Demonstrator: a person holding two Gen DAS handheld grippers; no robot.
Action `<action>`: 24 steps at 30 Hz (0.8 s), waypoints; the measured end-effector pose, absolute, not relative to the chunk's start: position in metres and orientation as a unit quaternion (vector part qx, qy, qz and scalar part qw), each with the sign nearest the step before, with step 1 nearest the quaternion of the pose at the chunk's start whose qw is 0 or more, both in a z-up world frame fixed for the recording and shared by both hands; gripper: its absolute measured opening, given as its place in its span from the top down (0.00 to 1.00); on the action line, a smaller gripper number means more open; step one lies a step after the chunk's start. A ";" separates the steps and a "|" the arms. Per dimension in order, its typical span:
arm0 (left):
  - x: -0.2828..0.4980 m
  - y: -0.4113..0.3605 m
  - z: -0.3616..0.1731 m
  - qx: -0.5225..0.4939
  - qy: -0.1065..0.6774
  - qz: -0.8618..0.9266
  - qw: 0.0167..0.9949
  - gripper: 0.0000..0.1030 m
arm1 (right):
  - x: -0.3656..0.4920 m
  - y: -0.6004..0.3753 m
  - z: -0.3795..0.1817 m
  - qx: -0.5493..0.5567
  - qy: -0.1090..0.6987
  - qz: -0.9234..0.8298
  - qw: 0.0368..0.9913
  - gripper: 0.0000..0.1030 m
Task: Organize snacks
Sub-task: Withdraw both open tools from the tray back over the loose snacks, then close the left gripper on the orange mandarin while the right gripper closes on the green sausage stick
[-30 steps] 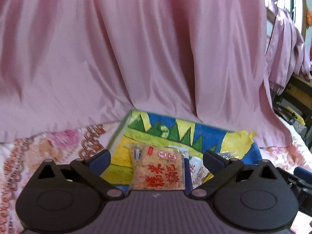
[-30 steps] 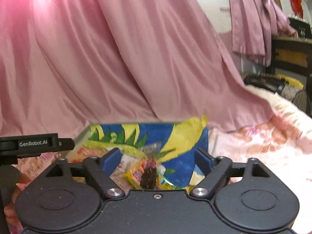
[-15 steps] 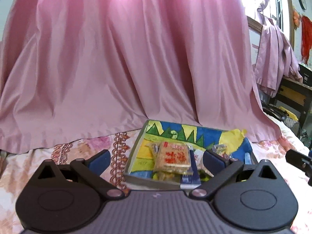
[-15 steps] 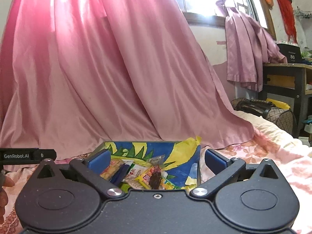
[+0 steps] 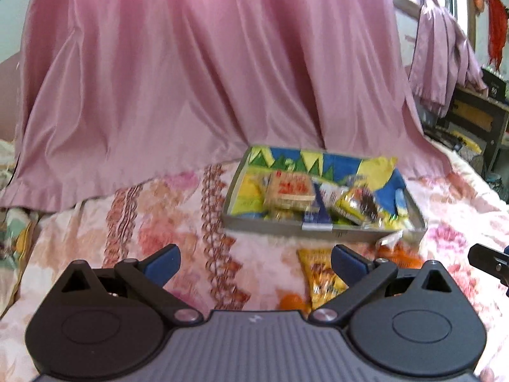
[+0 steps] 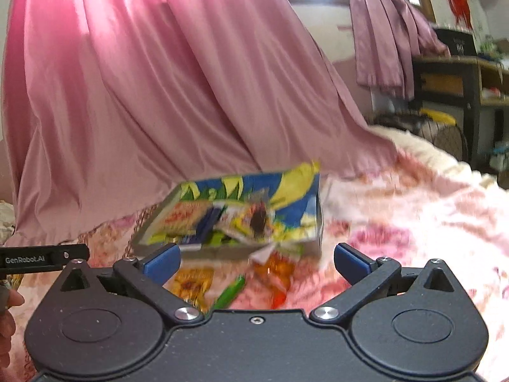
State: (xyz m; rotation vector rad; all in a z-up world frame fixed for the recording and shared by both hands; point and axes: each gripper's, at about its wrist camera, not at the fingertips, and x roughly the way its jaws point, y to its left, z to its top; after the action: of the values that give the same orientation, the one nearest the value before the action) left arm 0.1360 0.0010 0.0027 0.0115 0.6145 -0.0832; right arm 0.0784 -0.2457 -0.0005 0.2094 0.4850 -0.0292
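Note:
A shallow grey box (image 5: pixel 321 227) (image 6: pixel 315 245) with a blue, yellow and green lining sits on a floral bedspread and holds several snack packets, among them a tan one with red characters (image 5: pixel 291 189). In front of the box lie loose snacks: a yellow packet (image 5: pixel 321 275) (image 6: pixel 192 281), orange pieces (image 5: pixel 292 302) (image 6: pixel 278 267) and a green stick (image 6: pixel 229 291). My left gripper (image 5: pixel 254 262) is open and empty, well short of the box. My right gripper (image 6: pixel 256 262) is wide open and empty above the loose snacks.
A pink curtain (image 5: pixel 206 79) hangs right behind the box. The floral bedspread (image 5: pixel 127 229) stretches to both sides. Dark furniture (image 6: pixel 451 82) stands at the far right past the bed. Part of the other gripper (image 6: pixel 41 258) and a fingertip (image 6: pixel 12 299) show at the left edge.
Both grippers have pulled back from the box, which now looks smaller and farther. The right jaws have opened wider. The loose snacks in front of the box have come into view.

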 end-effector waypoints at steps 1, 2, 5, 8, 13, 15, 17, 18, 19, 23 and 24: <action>0.134 0.002 0.001 0.008 0.313 -0.038 0.949 0.00 | 0.077 -0.245 -0.002 0.106 0.246 -0.015 0.963 0.01; 0.133 0.002 -0.001 0.009 0.320 -0.035 0.947 0.00 | 0.075 -0.244 -0.005 0.107 0.252 -0.015 0.962 0.01; 0.130 0.002 -0.007 0.014 0.341 -0.038 0.939 0.00 | 0.073 -0.241 -0.012 0.118 0.275 -0.016 0.954 0.01; 0.131 -0.004 -0.015 0.037 0.368 -0.029 0.929 0.00 | 0.072 -0.238 -0.019 0.125 0.297 -0.013 0.947 0.01; 0.136 -0.014 -0.028 0.076 0.404 -0.019 0.911 0.00 | 0.073 -0.232 -0.031 0.123 0.330 -0.013 0.936 0.01; 0.137 -0.016 -0.031 0.086 0.413 -0.017 0.906 0.00 | 0.074 -0.227 -0.034 0.114 0.340 -0.009 0.933 0.01; 0.139 -0.016 -0.034 0.090 0.422 -0.016 0.902 0.00 | 0.076 -0.222 -0.038 0.104 0.349 -0.005 0.931 0.01; 0.140 -0.016 -0.035 0.091 0.428 -0.015 0.899 0.00 | 0.077 -0.220 -0.039 0.100 0.354 -0.003 0.930 0.01; 0.142 -0.014 -0.036 0.090 0.434 -0.015 0.896 0.00 | 0.078 -0.218 -0.040 0.096 0.358 -0.001 0.929 0.01; 0.154 -0.007 -0.043 0.075 0.463 -0.023 0.883 0.00 | 0.085 -0.216 -0.045 0.092 0.380 0.007 0.921 0.01; 0.157 -0.006 -0.044 0.071 0.468 -0.026 0.880 0.00 | 0.087 -0.216 -0.046 0.092 0.384 0.007 0.919 0.01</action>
State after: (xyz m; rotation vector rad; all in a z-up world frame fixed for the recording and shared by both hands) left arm 0.1568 -0.0057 -0.0436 0.1483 0.9758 -0.0537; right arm 0.0869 -0.2164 -0.0464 0.1901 0.7886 0.0150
